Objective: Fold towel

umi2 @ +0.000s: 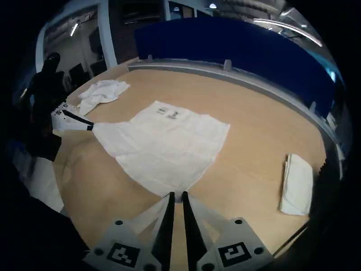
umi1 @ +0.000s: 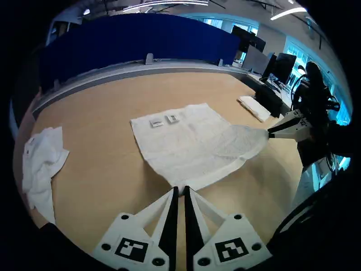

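Left gripper view. The left hand-held gripper (umi1: 179, 190) sits at the bottom edge with its fingers pressed almost together, pinching the near corner of the towel (umi1: 194, 140). The white towel lies spread on the wooden counter (umi1: 104, 135). Its right-hand corner is drawn to a point and raised, nipped by the right hand-held gripper (umi1: 270, 132). Two small tags (umi1: 163, 121) lie on the towel near its far edge, and their writing is too small to read. A crumpled cloth (umi1: 40, 162) lies well apart at the counter's left edge, and a folded cloth (umi1: 255, 107) at the far right. Behind the counter stand a blue partition (umi1: 135, 40) and dark monitors (umi1: 282, 67). Black-and-white square markers (umi1: 133, 249) sit on the gripper body and carry no lettering.

Right gripper view. The right hand-held gripper (umi2: 177, 195) has its fingers drawn close, clamping a corner of the towel (umi2: 164, 140). The left hand-held gripper (umi2: 91, 127) grips the towel's opposite, stretched corner. The tags (umi2: 166, 112) are again illegible. The crumpled cloth (umi2: 101, 92) lies beyond the left gripper, and the folded cloth (umi2: 297, 183) near the counter's (umi2: 252, 126) right edge.
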